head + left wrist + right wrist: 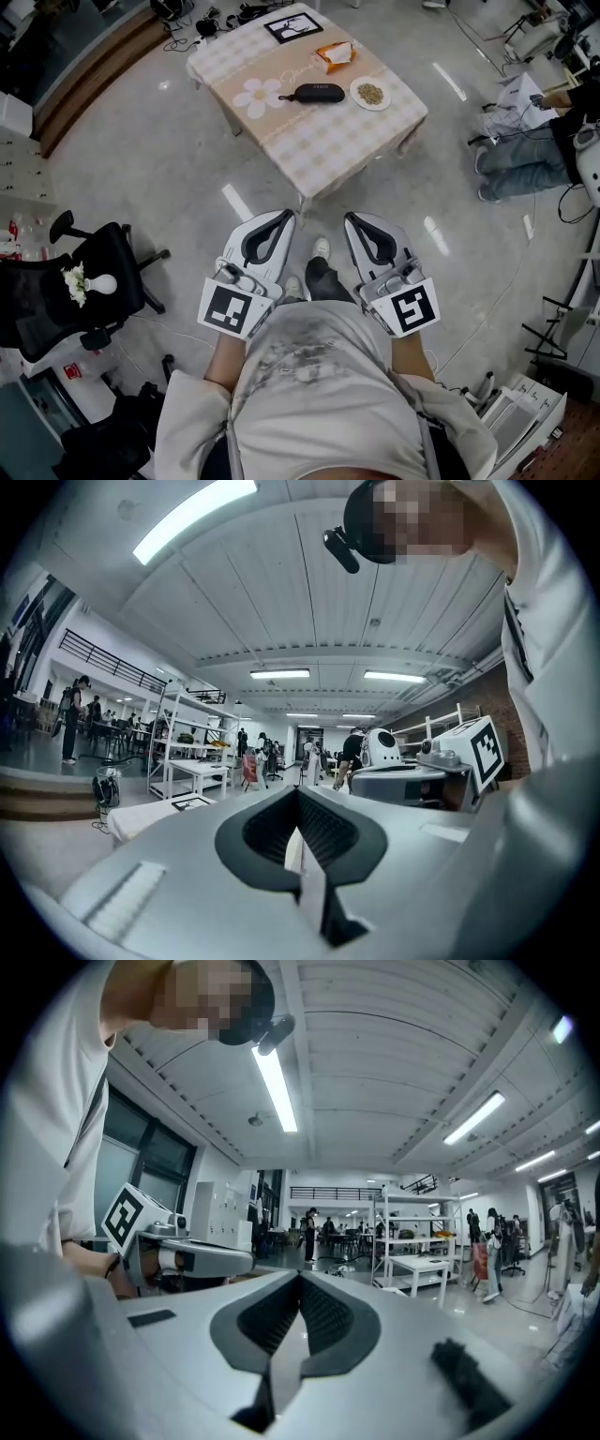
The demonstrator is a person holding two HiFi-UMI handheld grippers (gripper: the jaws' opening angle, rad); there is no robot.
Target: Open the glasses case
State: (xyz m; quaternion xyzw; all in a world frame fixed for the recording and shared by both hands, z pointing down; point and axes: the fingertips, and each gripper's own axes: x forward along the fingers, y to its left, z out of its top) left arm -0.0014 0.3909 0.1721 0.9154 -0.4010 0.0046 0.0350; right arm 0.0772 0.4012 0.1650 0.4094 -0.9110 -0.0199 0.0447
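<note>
Black glasses case (318, 93): closed, lying flat, mid-table on checked tablecloth (309, 141).

checked table (328, 141) with plate (370, 93), perhaps of seeds, and orange packet (335, 56)

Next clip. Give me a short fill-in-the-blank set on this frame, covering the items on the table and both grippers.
1. The black glasses case lies on the table with its lid ____.
2. In the head view, the plate sits to the ____ of the case.
3. The left gripper and the right gripper both have their jaws ____.
4. Between each gripper's jaws there is ____.

Missing words: closed; right; shut; nothing
</note>
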